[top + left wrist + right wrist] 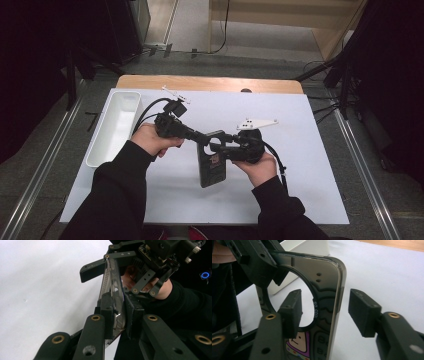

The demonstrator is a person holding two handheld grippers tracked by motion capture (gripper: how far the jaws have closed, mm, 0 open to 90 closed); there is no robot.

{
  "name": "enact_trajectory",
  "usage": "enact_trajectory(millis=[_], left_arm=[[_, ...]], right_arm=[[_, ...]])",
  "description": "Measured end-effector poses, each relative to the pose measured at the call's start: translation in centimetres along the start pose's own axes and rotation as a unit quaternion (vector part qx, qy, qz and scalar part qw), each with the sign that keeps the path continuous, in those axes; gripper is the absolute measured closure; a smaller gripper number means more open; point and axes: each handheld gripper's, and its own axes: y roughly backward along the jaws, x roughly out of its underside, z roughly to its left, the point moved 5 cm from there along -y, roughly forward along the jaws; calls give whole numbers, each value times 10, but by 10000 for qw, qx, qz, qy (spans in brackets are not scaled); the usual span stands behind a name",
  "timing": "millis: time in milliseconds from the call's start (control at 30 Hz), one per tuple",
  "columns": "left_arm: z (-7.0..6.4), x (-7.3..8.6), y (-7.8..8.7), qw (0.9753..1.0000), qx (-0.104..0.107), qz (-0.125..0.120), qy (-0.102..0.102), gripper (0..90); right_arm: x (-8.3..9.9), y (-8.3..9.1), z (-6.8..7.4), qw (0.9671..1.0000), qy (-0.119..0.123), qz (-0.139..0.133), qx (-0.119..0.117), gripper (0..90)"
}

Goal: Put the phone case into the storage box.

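A dark, see-through phone case [212, 167] with a round camera cutout and a cartoon print is held above the white mat. My left gripper [204, 138] is shut on its upper end; in the left gripper view the two pads [107, 312] pinch the case's thin edge [112, 282]. My right gripper [327, 310] is open and straddles the case's long side [329, 282], one pad at the cutout and the other apart from the outer edge. In the high view the right gripper [220, 148] meets the case from the right.
A long white tray [117, 125] stands along the left side of the white mat [300, 165]; its corner [312, 247] lies behind the case. The mat covers a wooden table [210, 82]. Black frames and cables stand around the table.
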Motion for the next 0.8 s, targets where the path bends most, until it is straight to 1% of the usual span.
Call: enact_trajectory(millis=[100, 233, 333, 600, 800], left_arm=[[1, 0, 1, 10000, -17, -16, -11, 787], [2, 0, 1, 10000, -44, -43, 17, 787], [2, 0, 0, 10000, -67, -21, 5, 787], [3, -2, -1, 9999, -112, -60, -40, 787], [3, -2, -1, 9999, -127, -73, -85, 787]], right_arm=[[-1, 0, -1, 10000, -19, -41, 24, 513], [-1, 1, -2, 9999, -61, -72, 48, 556], [-1, 0, -2, 9999, -65, -89, 59, 583], [-2, 0, -2, 9999, -85, -107, 52, 665], [-3, 1, -3, 9998, -149, -123, 36, 686]])
